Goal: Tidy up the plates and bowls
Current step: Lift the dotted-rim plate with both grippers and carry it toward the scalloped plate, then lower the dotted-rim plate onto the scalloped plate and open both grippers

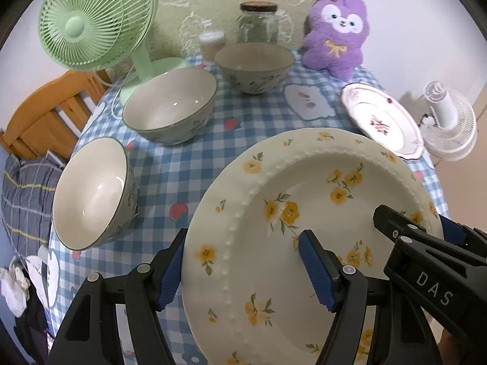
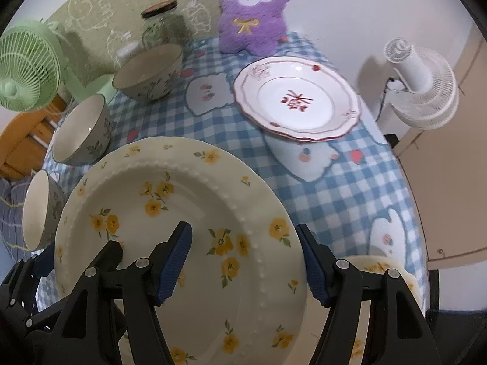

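A cream plate with yellow flowers [image 1: 304, 213] fills the near side of both views [image 2: 170, 213]. My left gripper [image 1: 243, 270] straddles its left rim, one finger outside and one inside the plate. My right gripper [image 2: 243, 261] straddles its right rim the same way, and shows in the left wrist view [image 1: 426, 237]. Both jaws stand wide around the rim; contact cannot be told. Three floral bowls [image 1: 91, 194] [image 1: 170, 103] [image 1: 252, 67] stand on the left. A white plate with red flowers [image 2: 298, 100] sits on another plate at the far right.
The table has a blue checked cloth [image 2: 350, 188]. A green fan [image 1: 91, 18], a glass jar [image 1: 258, 21], a small jar [image 1: 211, 41] and a purple plush toy [image 1: 338, 33] stand at the back. Another yellow-flowered plate [image 2: 377, 267] lies near right. A white fan [image 2: 420, 88] stands beyond the edge.
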`<action>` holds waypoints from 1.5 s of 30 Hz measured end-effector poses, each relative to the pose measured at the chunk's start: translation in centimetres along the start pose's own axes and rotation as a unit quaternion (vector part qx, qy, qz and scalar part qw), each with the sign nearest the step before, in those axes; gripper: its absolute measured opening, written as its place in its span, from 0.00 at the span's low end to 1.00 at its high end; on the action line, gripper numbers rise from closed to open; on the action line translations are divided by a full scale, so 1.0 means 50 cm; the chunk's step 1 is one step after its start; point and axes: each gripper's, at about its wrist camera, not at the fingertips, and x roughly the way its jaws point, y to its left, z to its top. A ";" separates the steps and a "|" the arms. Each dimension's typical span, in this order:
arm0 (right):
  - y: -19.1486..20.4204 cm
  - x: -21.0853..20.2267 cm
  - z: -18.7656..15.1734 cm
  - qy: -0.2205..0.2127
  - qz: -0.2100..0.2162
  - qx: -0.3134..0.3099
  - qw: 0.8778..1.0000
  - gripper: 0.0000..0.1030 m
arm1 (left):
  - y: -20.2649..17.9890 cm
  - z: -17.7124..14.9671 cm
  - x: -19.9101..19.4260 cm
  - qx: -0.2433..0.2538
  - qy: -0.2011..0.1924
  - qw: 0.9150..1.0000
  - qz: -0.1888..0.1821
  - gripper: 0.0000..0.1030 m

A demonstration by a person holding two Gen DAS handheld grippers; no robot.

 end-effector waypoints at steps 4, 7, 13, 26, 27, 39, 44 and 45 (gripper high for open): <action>-0.017 -0.034 -0.013 -0.011 -0.015 0.018 1.000 0.69 | -0.011 -0.002 -0.022 0.015 -0.009 1.000 -0.016 0.69; -0.030 -0.055 -0.023 -0.018 -0.026 0.033 0.999 0.67 | -0.022 -0.002 -0.034 0.028 -0.013 0.999 -0.028 0.69; -0.057 -0.078 -0.040 -0.022 -0.032 0.051 0.998 0.67 | -0.048 -0.008 -0.057 0.051 -0.021 0.998 -0.039 0.69; -0.125 -0.088 -0.059 -0.012 -0.021 0.036 0.999 0.67 | -0.106 -0.044 -0.080 0.037 -0.018 0.999 -0.027 0.69; -0.132 -0.089 -0.060 -0.012 -0.022 0.033 0.999 0.67 | -0.112 -0.047 -0.081 0.035 -0.017 0.999 -0.027 0.69; -0.225 -0.085 -0.091 0.000 -0.030 0.020 0.999 0.67 | -0.202 -0.089 -0.077 0.024 -0.003 0.999 -0.032 0.69; -0.252 -0.078 -0.105 0.007 -0.030 0.015 0.999 0.67 | -0.231 -0.107 -0.073 0.019 0.003 0.999 -0.031 0.68; -0.259 -0.076 -0.108 0.008 -0.030 0.014 0.999 0.67 | -0.237 -0.112 -0.072 0.018 0.005 0.999 -0.030 0.68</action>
